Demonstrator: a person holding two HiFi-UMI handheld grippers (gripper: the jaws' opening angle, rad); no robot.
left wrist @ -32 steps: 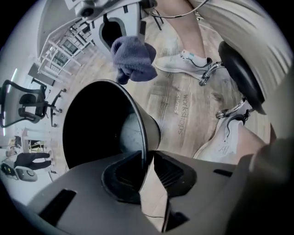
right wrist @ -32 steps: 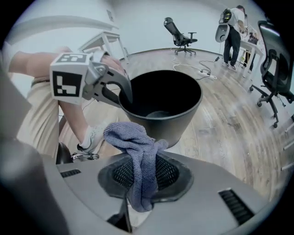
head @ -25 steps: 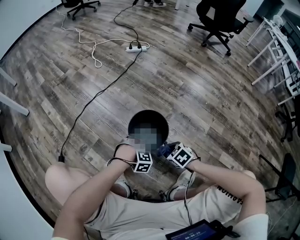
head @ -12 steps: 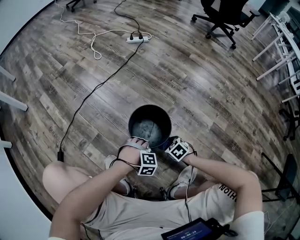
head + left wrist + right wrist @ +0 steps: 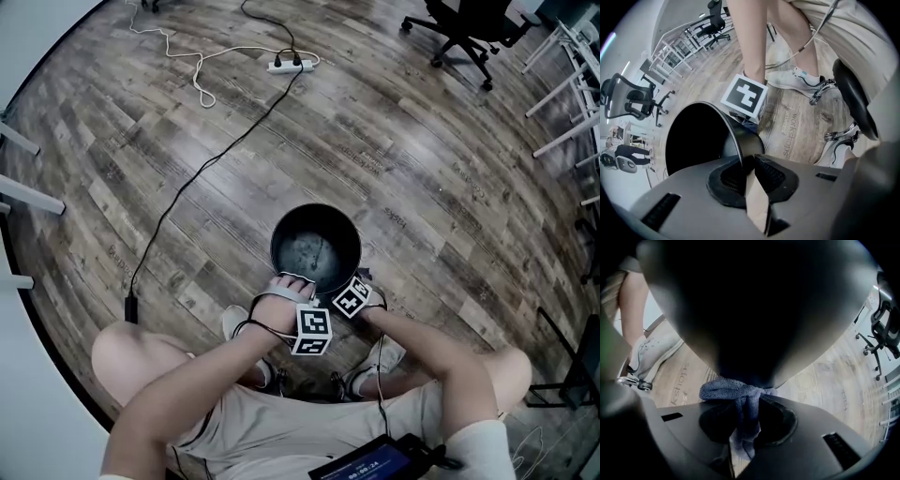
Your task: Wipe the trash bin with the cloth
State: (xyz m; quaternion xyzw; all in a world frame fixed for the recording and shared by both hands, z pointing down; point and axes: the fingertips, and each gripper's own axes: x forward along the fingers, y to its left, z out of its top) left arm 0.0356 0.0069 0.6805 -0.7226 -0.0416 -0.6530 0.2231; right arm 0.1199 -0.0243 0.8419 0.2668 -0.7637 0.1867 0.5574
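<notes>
Both point down: left claw (image 5: 747, 164), jaws just closing, pinches trash bin (image 5: 315, 248) rim; right claw (image 5: 745, 423) clamps cloth (image 5: 736, 391) against bin wall. Wood floor (image 5: 394, 141), office chair (image 5: 464, 23).

The trash bin (image 5: 292, 234) is round and black with a dull, scuffed bottom, and it stands upright on the wood floor (image 5: 422, 141). Its near rim sits between the jaws of the left hand-held gripper (image 5: 746, 164), which have just been closing on it. The cloth (image 5: 726, 389) (blue-grey, knitted, bunched) is pinched in the right hand-held gripper (image 5: 744, 420) and pressed against the bin's outer wall.
</notes>
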